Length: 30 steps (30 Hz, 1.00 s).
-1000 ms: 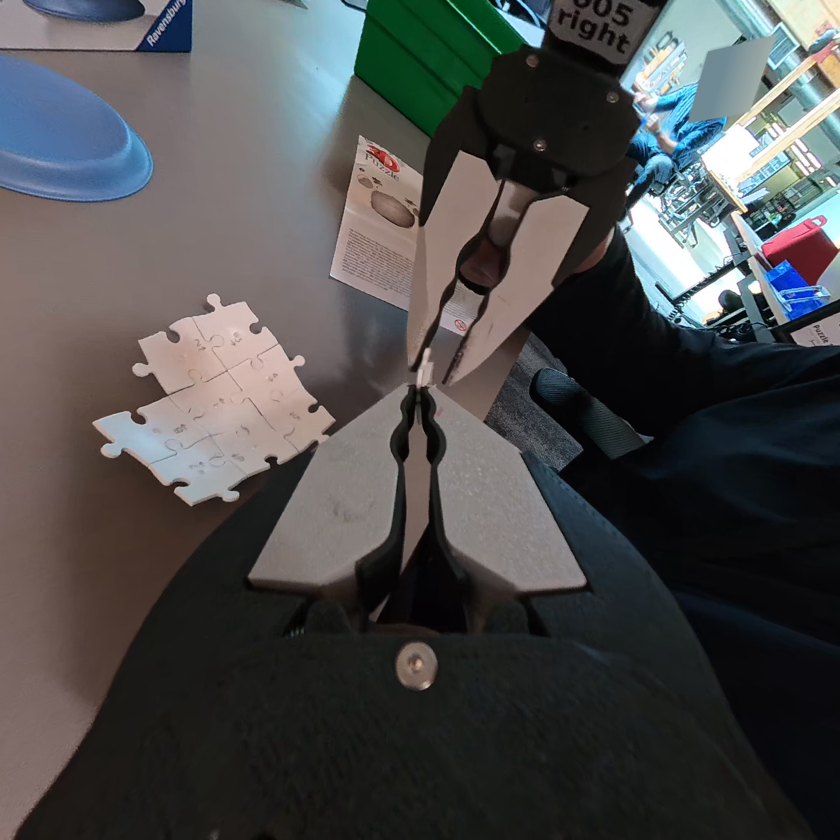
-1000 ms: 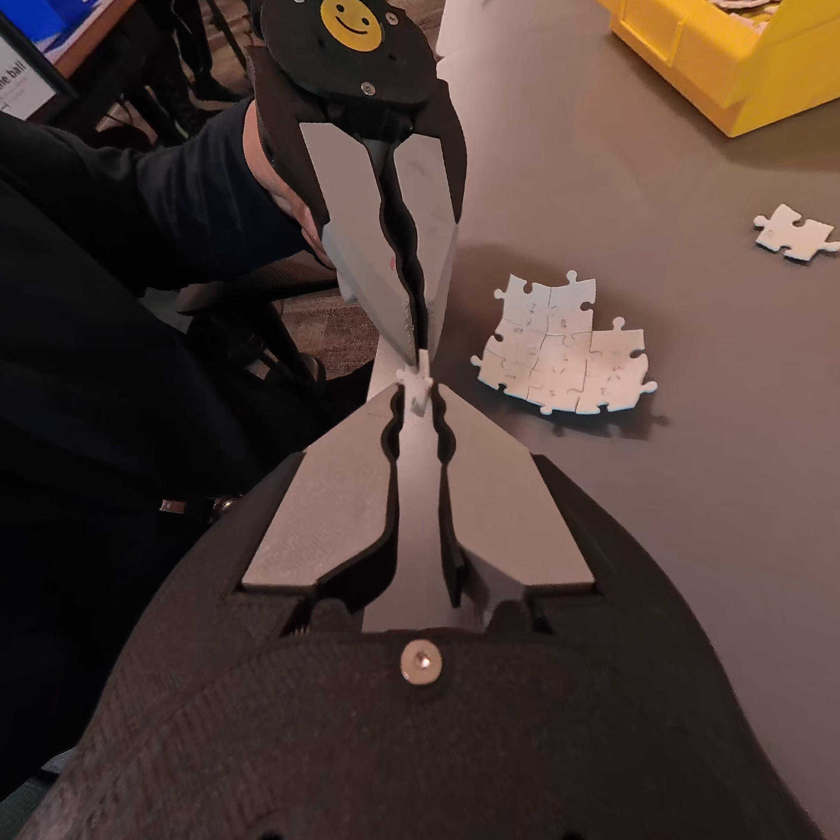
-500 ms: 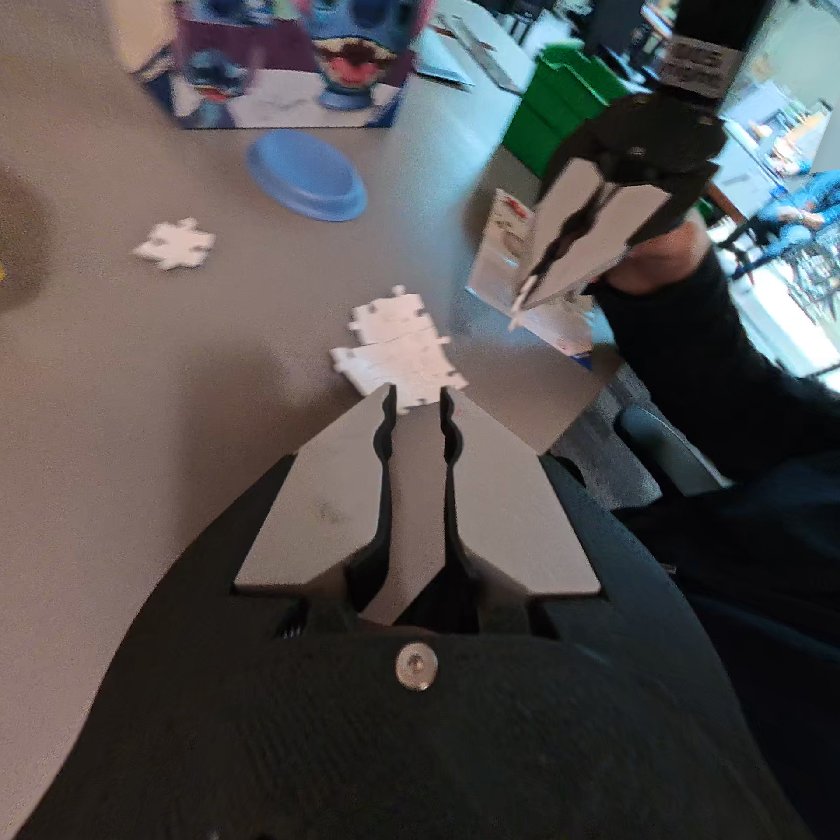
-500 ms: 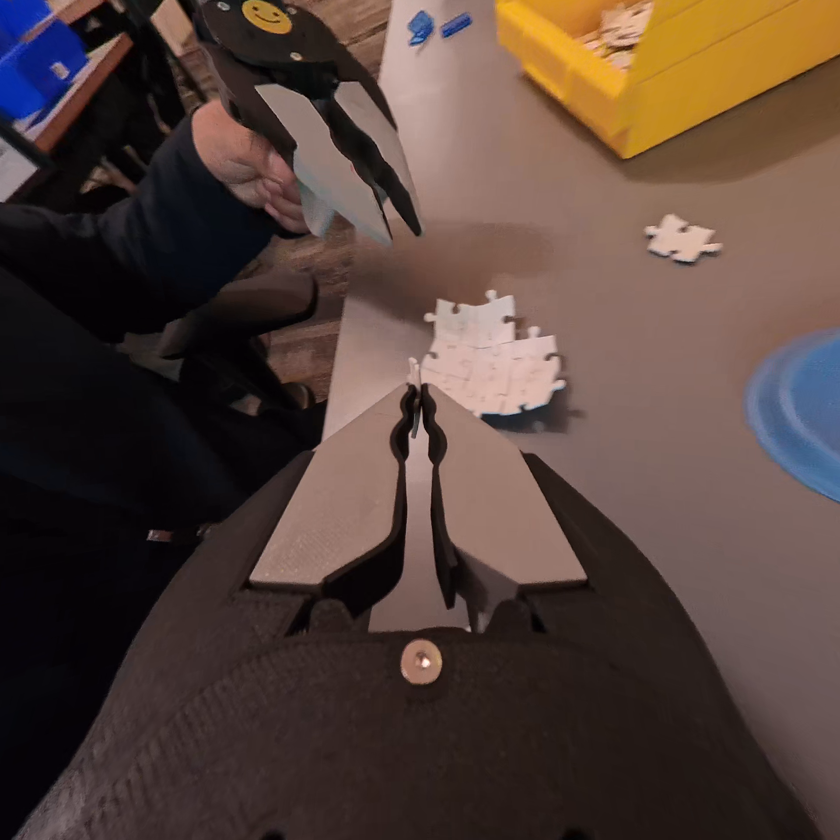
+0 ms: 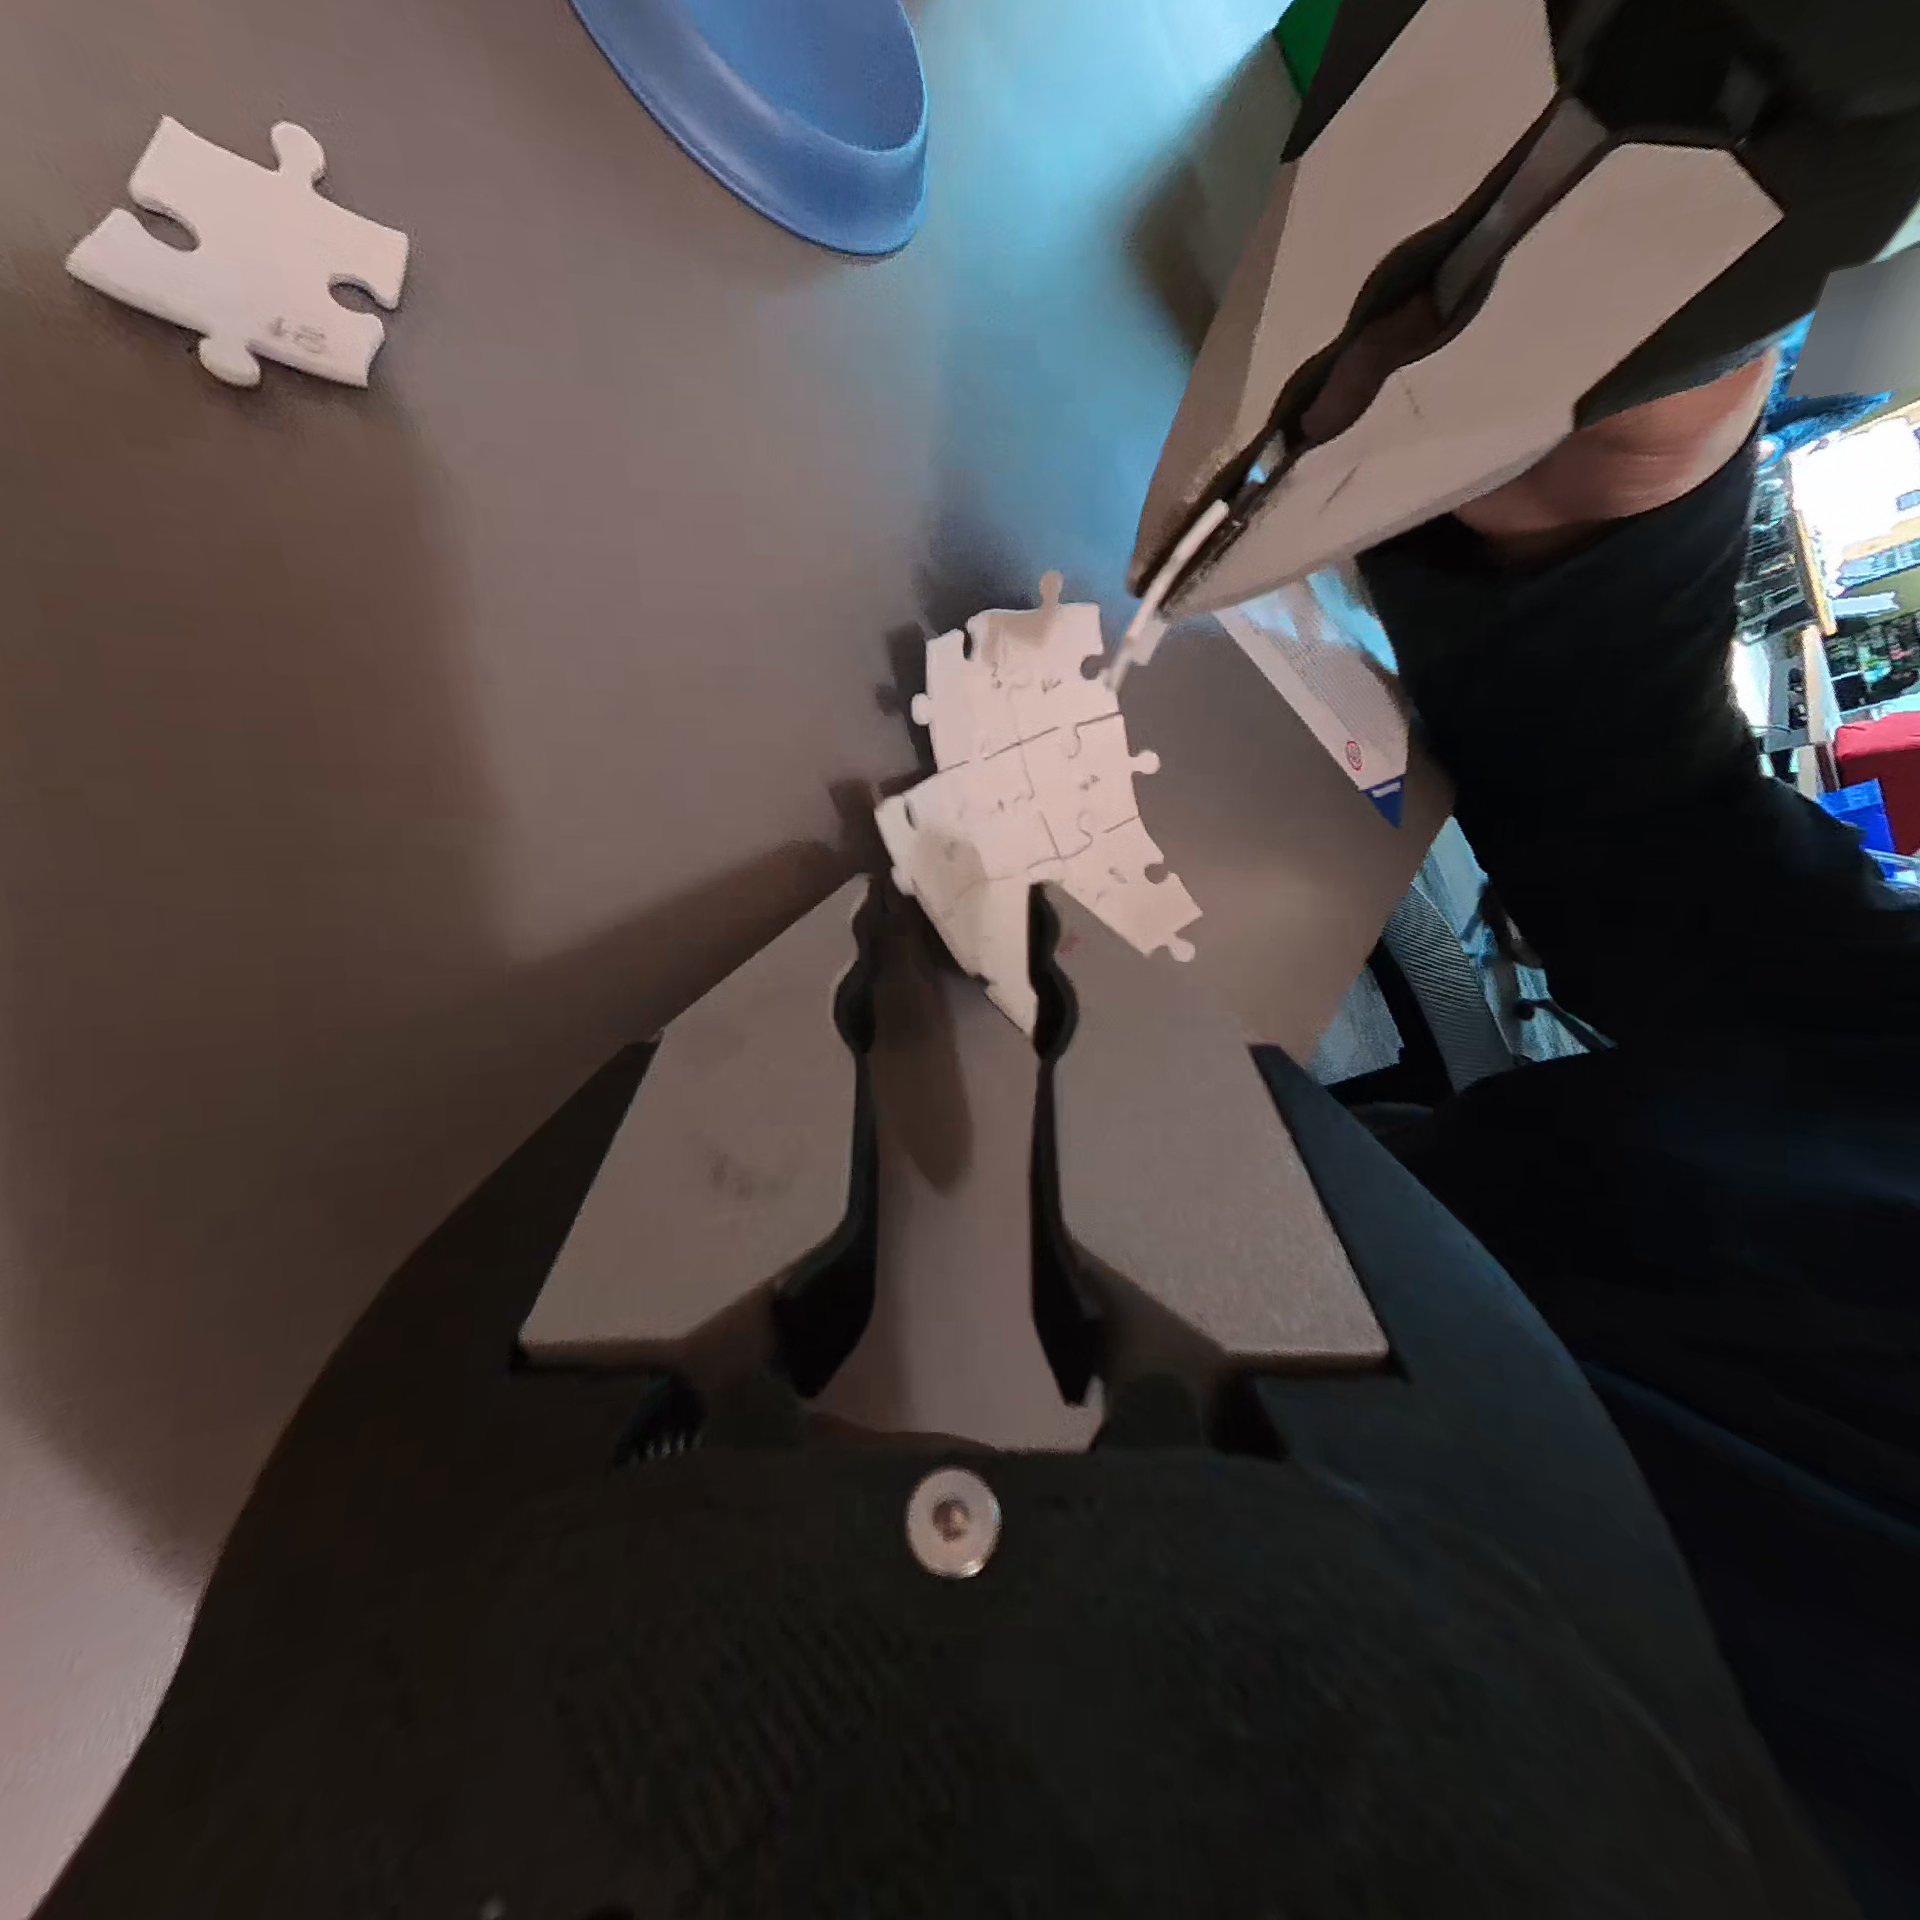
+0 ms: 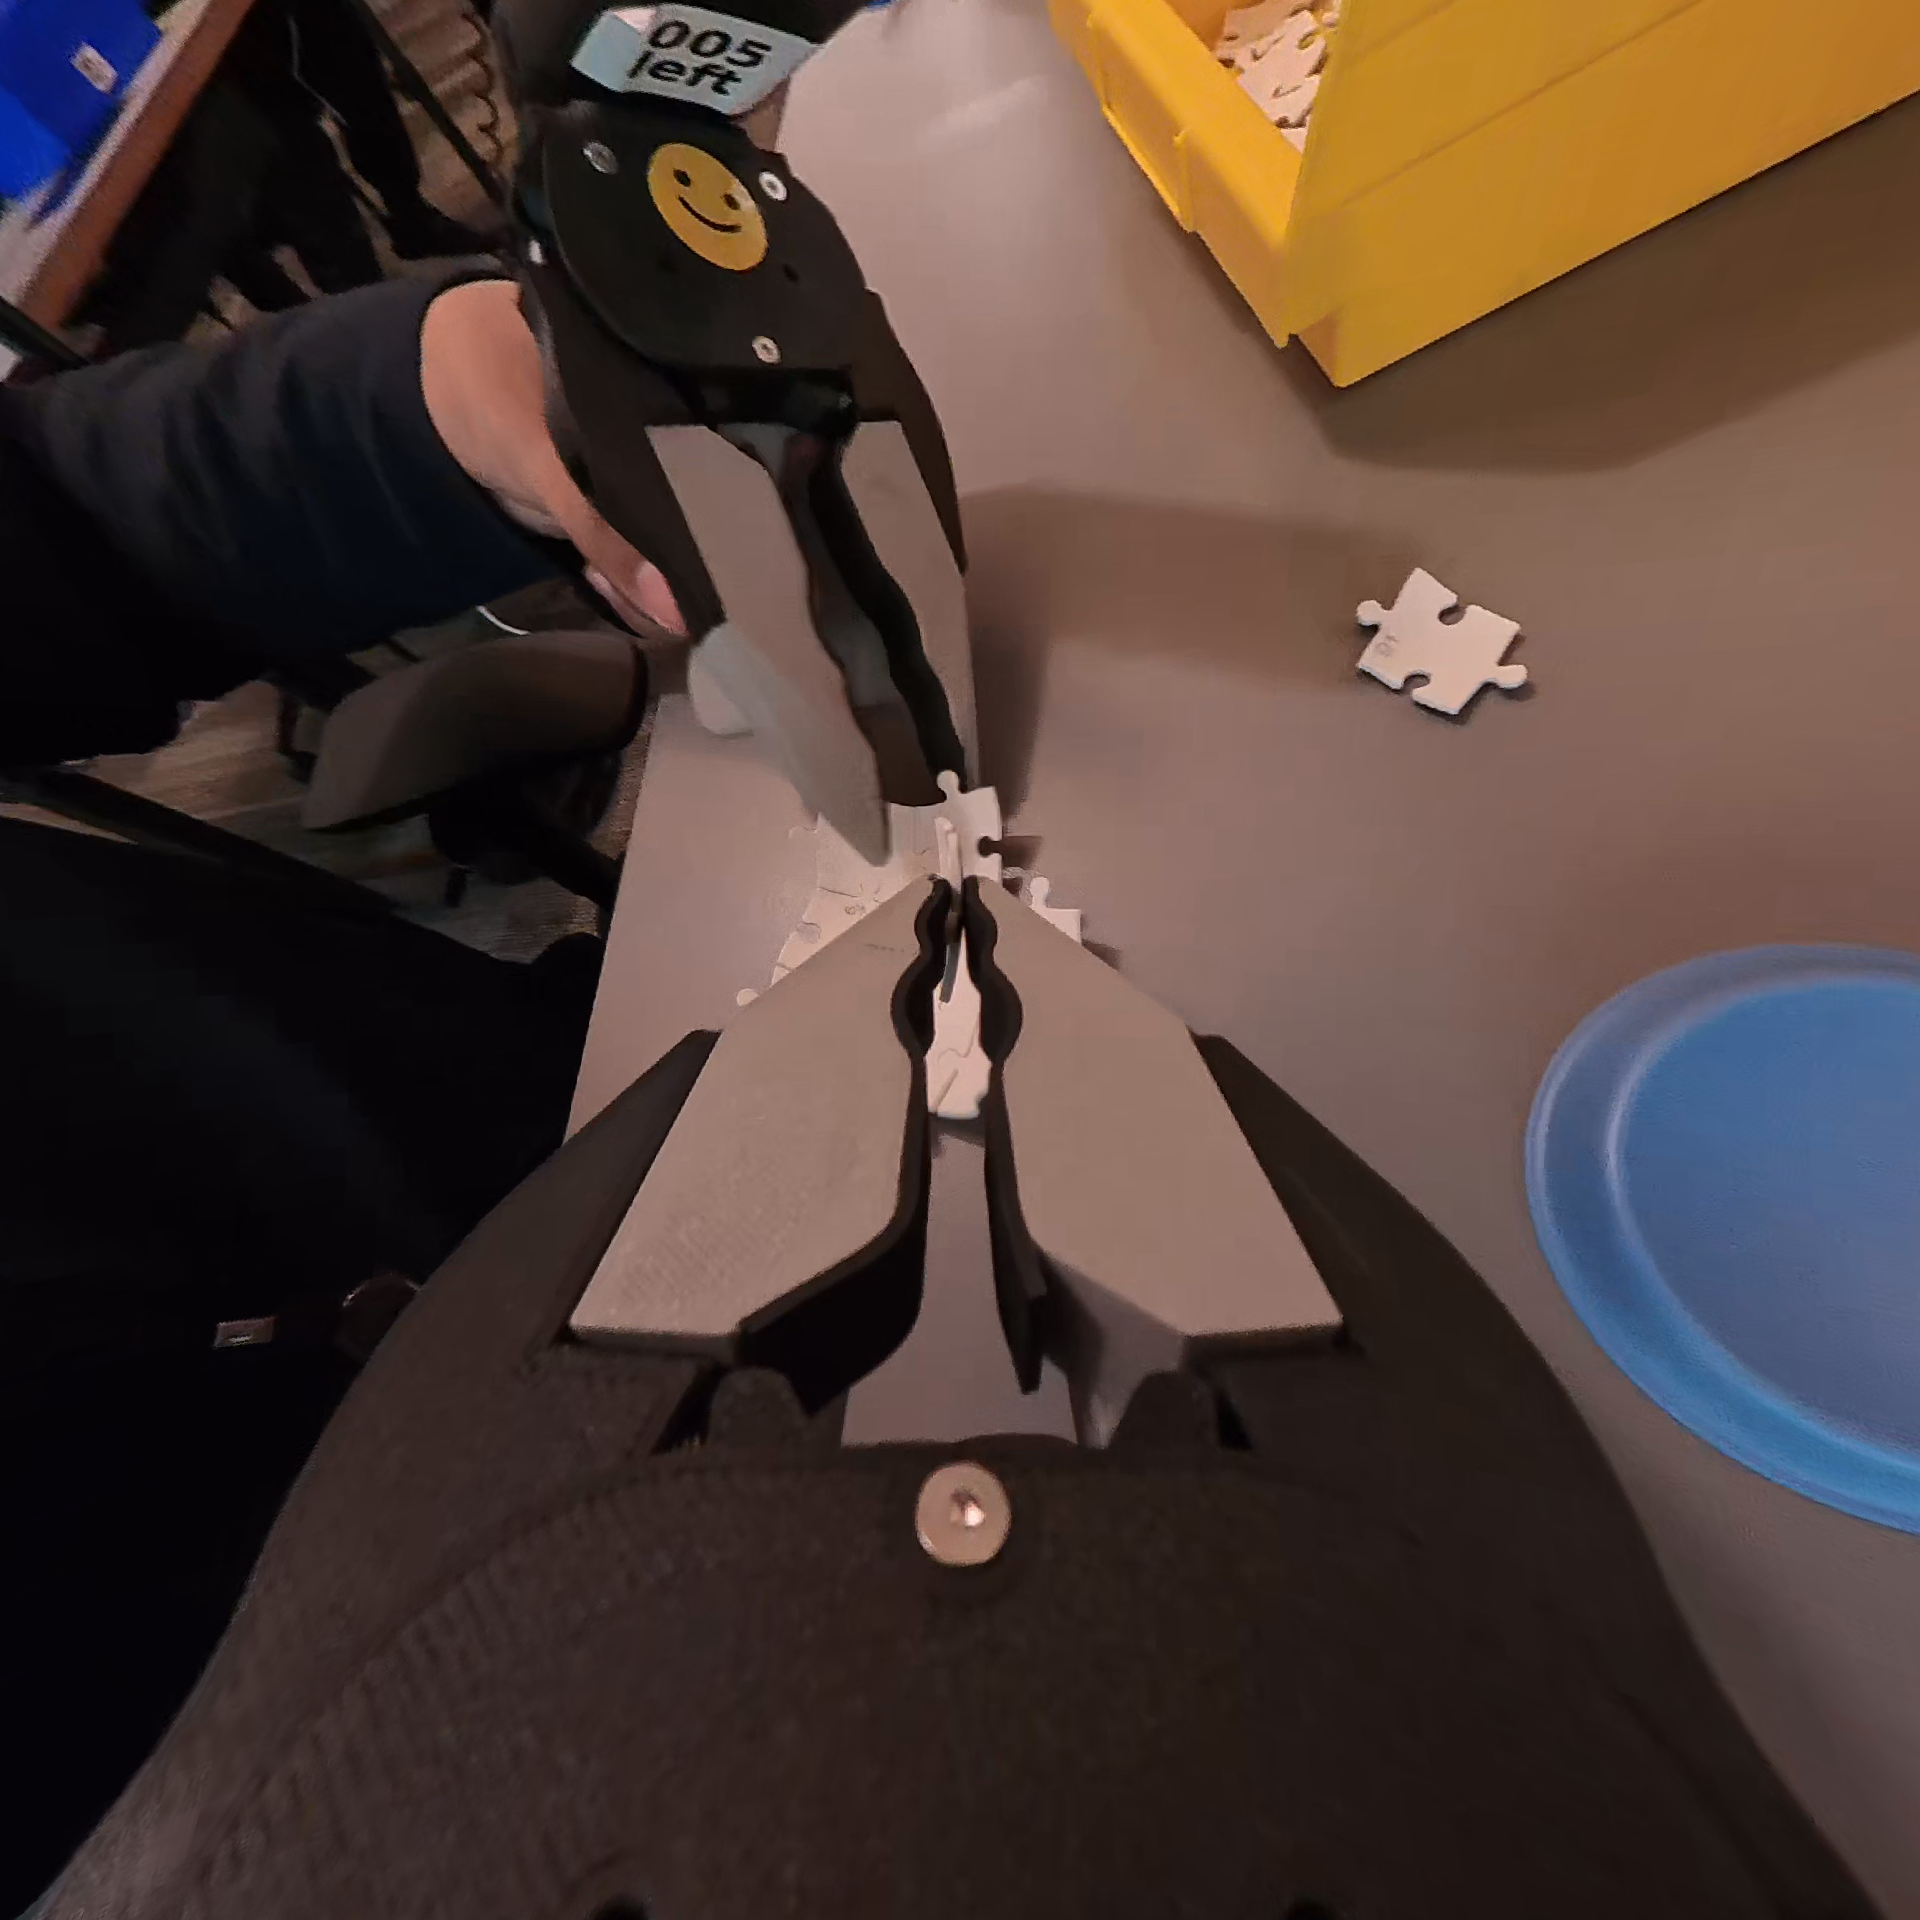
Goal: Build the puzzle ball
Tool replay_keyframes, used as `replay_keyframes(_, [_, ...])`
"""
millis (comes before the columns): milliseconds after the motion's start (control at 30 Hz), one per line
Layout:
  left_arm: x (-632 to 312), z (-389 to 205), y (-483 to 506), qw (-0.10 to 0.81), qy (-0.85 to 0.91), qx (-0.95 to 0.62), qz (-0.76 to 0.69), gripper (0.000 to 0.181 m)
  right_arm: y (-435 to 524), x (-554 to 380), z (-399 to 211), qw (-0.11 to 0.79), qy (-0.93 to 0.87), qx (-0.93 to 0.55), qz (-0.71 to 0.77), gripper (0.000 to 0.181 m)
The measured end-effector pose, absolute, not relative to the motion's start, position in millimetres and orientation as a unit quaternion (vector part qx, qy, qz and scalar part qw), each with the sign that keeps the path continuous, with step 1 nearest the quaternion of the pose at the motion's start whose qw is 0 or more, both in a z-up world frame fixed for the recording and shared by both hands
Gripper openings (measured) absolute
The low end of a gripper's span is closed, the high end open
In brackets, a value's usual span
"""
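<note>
Left wrist view: the left gripper (image 5: 951,914) stood parted and empty over the joined patch (image 5: 1039,810) near the table edge. Right wrist view: the right gripper (image 6: 954,896) pinched a single piece (image 6: 951,854) edge-on (tab misalignment could buckle everything).

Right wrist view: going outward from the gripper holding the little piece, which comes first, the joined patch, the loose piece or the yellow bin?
From the right gripper:
1. Joined patch, right at its tips.
2. Loose piece, farther off to the right on the table.
3. Yellow bin, farthest, upper right.
</note>
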<state>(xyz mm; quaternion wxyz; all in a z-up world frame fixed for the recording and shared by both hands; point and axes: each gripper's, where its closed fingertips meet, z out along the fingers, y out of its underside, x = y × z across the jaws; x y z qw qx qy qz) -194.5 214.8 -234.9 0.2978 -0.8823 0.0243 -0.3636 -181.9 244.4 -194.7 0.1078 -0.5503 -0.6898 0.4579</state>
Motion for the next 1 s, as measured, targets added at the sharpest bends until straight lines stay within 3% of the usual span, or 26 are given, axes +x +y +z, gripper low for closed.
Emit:
replay_keyframes(100, [-196.2,-241.0,222.1,0.298,0.031,-0.888,-0.348,0.006,244.5,-181.1,-195.4,0.1,-0.688,-0.543,0.47,0.0])
replay_keyframes(1000, [-178.7,-231.2,235.1,0.293,0.175,-0.897,-0.28,0.005,243.8,-179.5,-204.2,0.107,-0.703,-0.523,0.469,0.0])
